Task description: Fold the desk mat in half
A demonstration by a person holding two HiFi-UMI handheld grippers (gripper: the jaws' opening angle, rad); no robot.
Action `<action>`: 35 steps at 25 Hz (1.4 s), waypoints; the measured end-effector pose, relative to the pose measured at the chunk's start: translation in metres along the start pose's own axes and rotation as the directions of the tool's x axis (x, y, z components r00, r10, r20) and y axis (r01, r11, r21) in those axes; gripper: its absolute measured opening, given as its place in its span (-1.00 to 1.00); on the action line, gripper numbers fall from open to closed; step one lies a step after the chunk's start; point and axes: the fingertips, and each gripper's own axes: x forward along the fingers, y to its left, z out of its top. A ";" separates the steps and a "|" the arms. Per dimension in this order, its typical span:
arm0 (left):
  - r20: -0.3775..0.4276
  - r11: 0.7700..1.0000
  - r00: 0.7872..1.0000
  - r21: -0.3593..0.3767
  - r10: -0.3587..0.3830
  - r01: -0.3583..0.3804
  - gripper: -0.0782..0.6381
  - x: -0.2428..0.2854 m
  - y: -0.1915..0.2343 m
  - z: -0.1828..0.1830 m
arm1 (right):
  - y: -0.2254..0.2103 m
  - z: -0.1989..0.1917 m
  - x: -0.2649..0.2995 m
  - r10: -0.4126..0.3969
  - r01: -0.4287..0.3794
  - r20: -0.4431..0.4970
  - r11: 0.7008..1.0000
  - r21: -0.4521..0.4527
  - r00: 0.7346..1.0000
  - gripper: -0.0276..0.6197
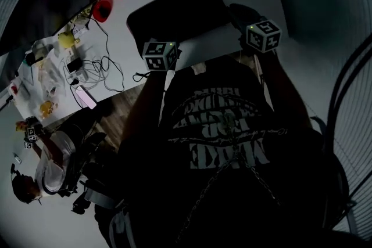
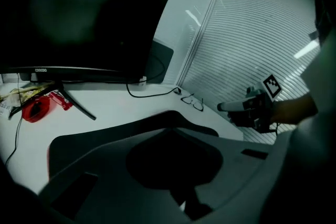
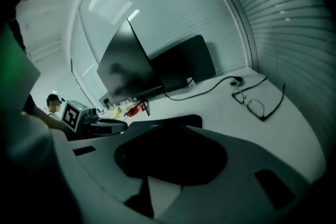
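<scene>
The dark desk mat lies flat on the white desk in front of me. In the head view my left gripper is over the mat's near left edge, and my right gripper is by its near right corner. In the left gripper view the grey jaws are shut with nothing seen between them, and the mat spreads beyond. In the right gripper view the jaws stand slightly apart. White desk shows through the gap, and nothing is held. The mat lies just ahead.
A large monitor stands at the back of the desk, with a cable behind it. Glasses lie to the right of the mat. A red object, cables and small clutter sit to the left. Another person sits at the lower left.
</scene>
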 end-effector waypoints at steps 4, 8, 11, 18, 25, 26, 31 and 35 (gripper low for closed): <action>-0.092 0.999 0.995 -0.047 -0.023 0.019 -0.78 0.034 0.000 -0.002 | -0.026 -0.028 0.020 0.078 -0.062 -0.169 0.993 0.100 0.983 -0.52; -0.076 0.999 0.997 -0.032 -0.009 0.007 -0.78 0.039 -0.001 0.008 | -0.034 -0.054 0.034 0.193 -0.124 -0.288 0.963 0.240 0.938 -0.32; -0.056 1.000 0.998 0.015 0.001 0.000 -0.78 0.035 -0.002 0.024 | -0.028 -0.065 0.041 0.262 -0.163 -0.363 0.946 0.282 0.894 -0.28; -0.079 0.980 0.996 0.188 -0.045 0.059 -0.56 0.012 -0.017 0.054 | 0.001 -0.047 0.044 0.144 -0.251 -0.383 0.936 -0.247 0.913 -0.54; -0.104 0.906 0.993 0.412 -0.063 0.101 -0.26 -0.005 -0.035 0.086 | 0.087 -0.016 0.004 0.210 -0.332 -0.263 0.451 -0.828 0.942 -0.84; -0.115 0.882 0.991 0.458 -0.065 0.111 -0.25 -0.005 -0.037 0.086 | 0.095 -0.023 0.003 0.226 -0.352 -0.281 0.402 -0.845 0.933 -0.85; -0.232 0.715 0.967 0.657 -0.109 0.239 -0.13 0.008 -0.050 0.075 | 0.111 -0.052 -0.001 0.295 -0.436 -0.358 0.266 -0.860 0.886 -0.86; -0.327 0.495 0.933 0.792 -0.147 0.356 -0.11 0.018 -0.061 0.075 | 0.108 -0.063 -0.002 0.305 -0.471 -0.400 0.214 -0.856 0.864 -0.87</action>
